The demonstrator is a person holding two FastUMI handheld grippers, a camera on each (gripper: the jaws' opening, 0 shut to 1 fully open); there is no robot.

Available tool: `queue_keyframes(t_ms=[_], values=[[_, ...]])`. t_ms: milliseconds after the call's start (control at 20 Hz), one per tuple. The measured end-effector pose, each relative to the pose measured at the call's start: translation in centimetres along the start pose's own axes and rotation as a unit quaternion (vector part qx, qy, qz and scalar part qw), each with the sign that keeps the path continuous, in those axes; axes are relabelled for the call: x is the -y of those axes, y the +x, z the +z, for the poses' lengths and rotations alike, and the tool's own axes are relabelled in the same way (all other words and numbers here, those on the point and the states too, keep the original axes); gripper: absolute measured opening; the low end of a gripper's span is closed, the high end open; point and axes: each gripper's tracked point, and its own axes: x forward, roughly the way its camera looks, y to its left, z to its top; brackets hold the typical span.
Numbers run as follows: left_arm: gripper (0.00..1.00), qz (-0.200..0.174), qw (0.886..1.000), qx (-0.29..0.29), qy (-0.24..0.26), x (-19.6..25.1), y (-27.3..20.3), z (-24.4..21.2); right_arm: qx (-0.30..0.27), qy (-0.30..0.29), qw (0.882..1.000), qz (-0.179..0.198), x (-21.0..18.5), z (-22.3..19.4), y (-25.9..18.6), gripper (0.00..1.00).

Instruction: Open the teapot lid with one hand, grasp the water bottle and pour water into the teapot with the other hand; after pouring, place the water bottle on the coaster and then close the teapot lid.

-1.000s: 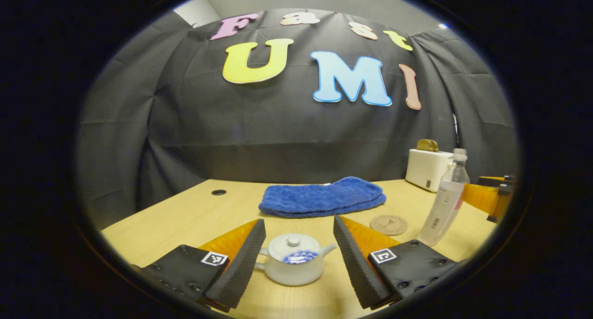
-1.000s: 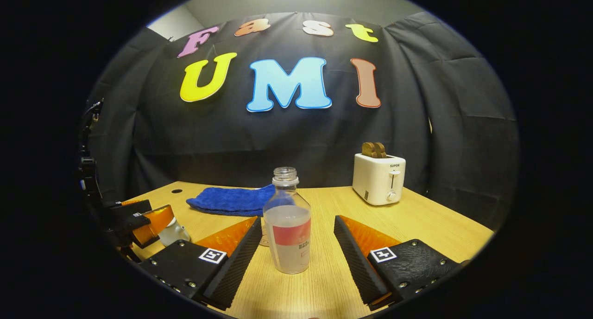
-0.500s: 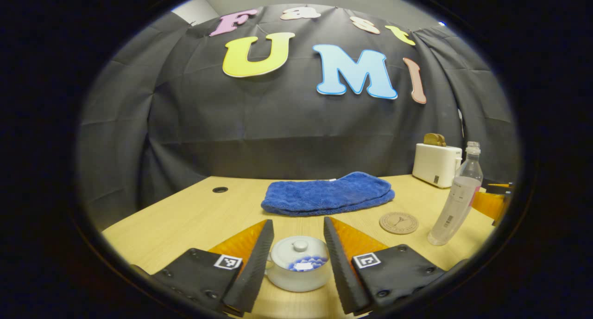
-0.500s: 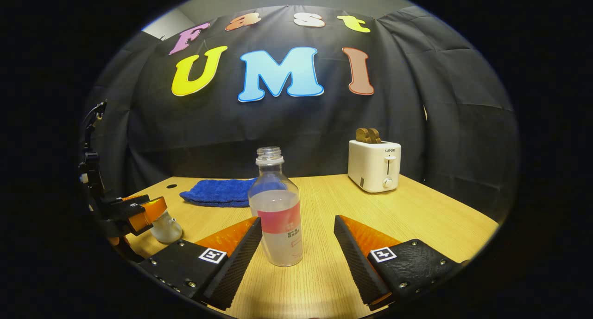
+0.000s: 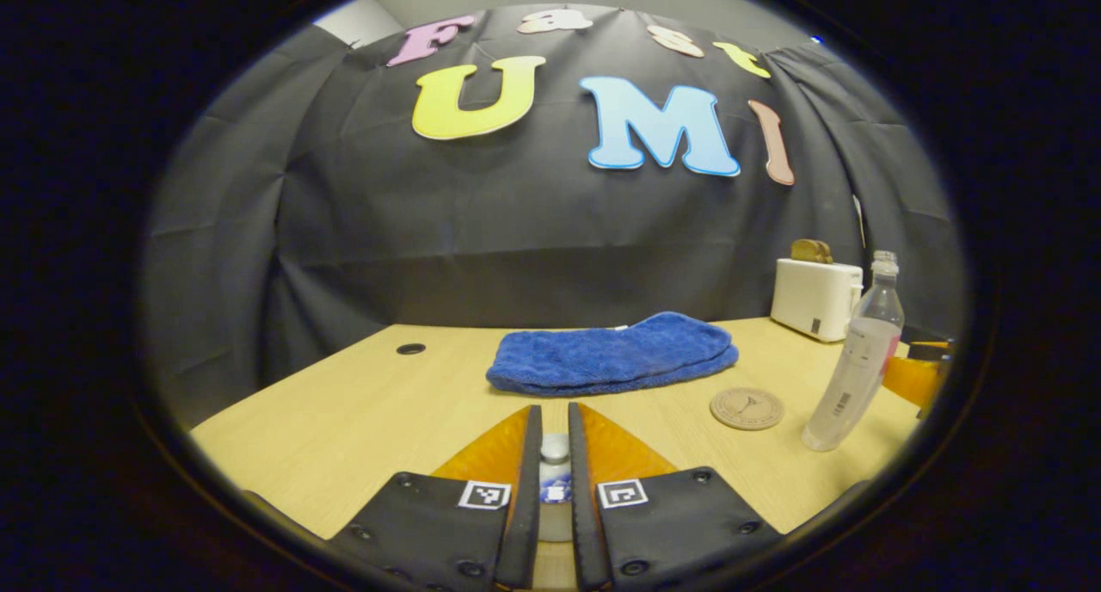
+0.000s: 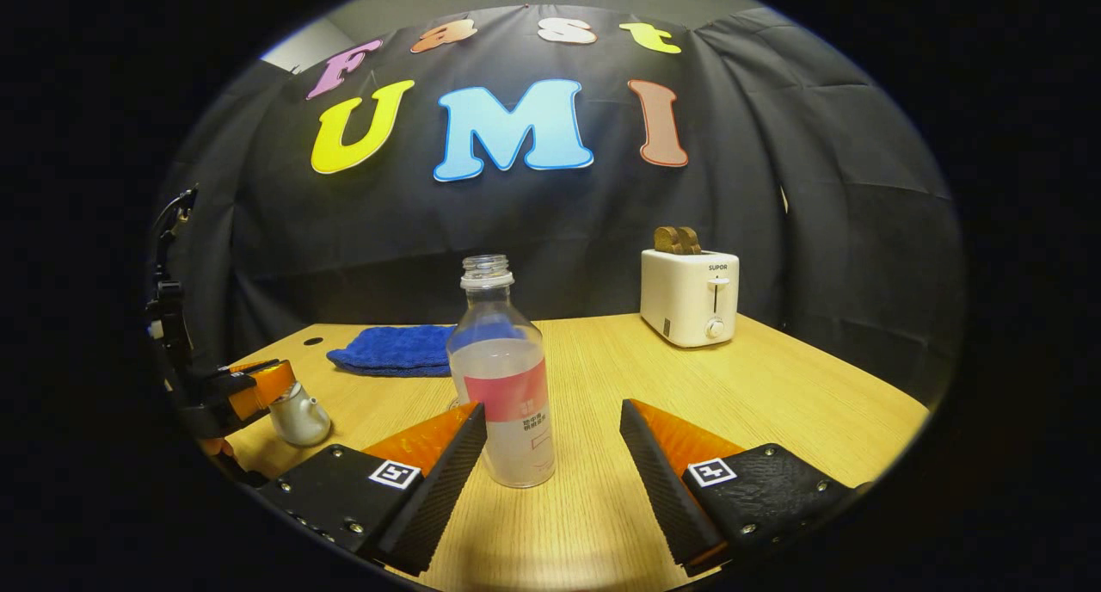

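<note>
Left claw (image 5: 550,489) closed in on teapot lid knob (image 5: 555,446) since 1 s ago; right claw (image 6: 550,471) crept up to water bottle (image 6: 503,385).

L fingers were pinched on the knob, teapot (image 6: 297,416) on desk (image 6: 774,403). R claw was wide open, bottle standing btwn fingers nearer the left one, contact unclear. Coaster (image 5: 747,408) lay at 3 o'clock of L claw, blue towel (image 5: 612,364) at 12.
</note>
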Motion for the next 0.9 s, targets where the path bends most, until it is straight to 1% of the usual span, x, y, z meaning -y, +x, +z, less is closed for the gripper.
queue_keyframes(t_ms=[100, 150, 250, 450, 500, 750, 900], values=[[0.26, 0.001, 1.0, 0.007, -0.006, -0.2, 0.2, 0.3, -0.001, 0.001, 1.0, 0.0, 0.0, 0.0, 0.0, 0.97], [0.14, 0.002, 1.0, 0.007, -0.005, -0.1, -0.1, 0.0, -0.001, 0.001, 1.0, 0.0, -0.1, 0.0, 0.1, 0.97], [0.14, 0.002, 1.0, 0.004, 0.006, -0.1, 0.0, 0.2, -0.001, 0.002, 1.0, -0.001, 0.0, 0.0, 0.1, 0.97], [0.14, -0.007, 1.0, 0.01, -0.009, -0.2, 0.0, 0.8, -0.003, 0.002, 1.0, 0.001, -0.1, 0.1, 0.1, 0.97], [0.13, -0.007, 1.0, 0.015, -0.009, -0.3, -0.1, 0.9, -0.003, 0.0, 1.0, 0.002, -0.3, -0.1, 0.1, 0.97], [0.14, -0.009, 0.999, 0.033, 0.0, -0.2, -0.5, 2.6, -0.003, -0.009, 1.0, 0.013, -1.1, 0.0, 0.2, 0.97], [0.14, -0.012, 0.999, 0.04, -0.004, -0.3, -0.7, 3.3, -0.014, -0.015, 1.0, 0.021, -1.5, -0.4, 0.7, 0.97]])
